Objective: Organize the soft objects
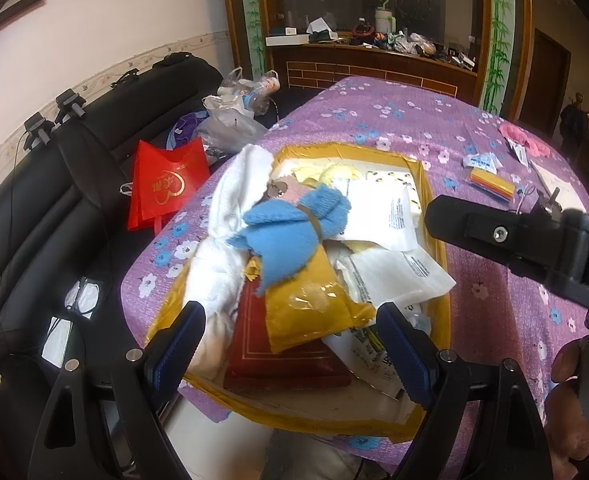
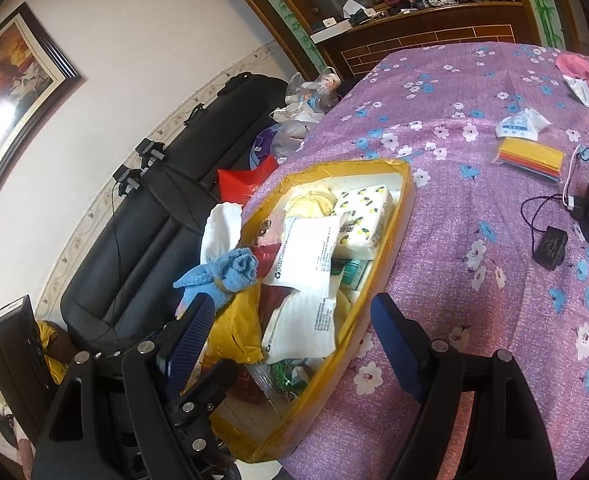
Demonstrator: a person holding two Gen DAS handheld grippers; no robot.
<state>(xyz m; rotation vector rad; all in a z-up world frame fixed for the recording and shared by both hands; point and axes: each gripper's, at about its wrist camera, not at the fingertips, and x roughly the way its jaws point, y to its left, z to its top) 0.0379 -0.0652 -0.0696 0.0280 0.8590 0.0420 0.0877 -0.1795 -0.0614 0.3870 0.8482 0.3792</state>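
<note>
Purple flowered cloth covers the counter [image 2: 474, 240], and a shallow yellow-taped box [image 1: 440, 240] sits at its near left corner, piled with soft things. A fuzzy blue rolled cloth [image 1: 294, 232] lies on top, beside a white towel [image 1: 230, 216] draped over the box's left wall. Both the left tongs [image 1: 290, 344] and the right tongs [image 2: 290, 332] hang spread and empty above the box. Loosely stacked slick packets could likely slide off if nudged.
</note>
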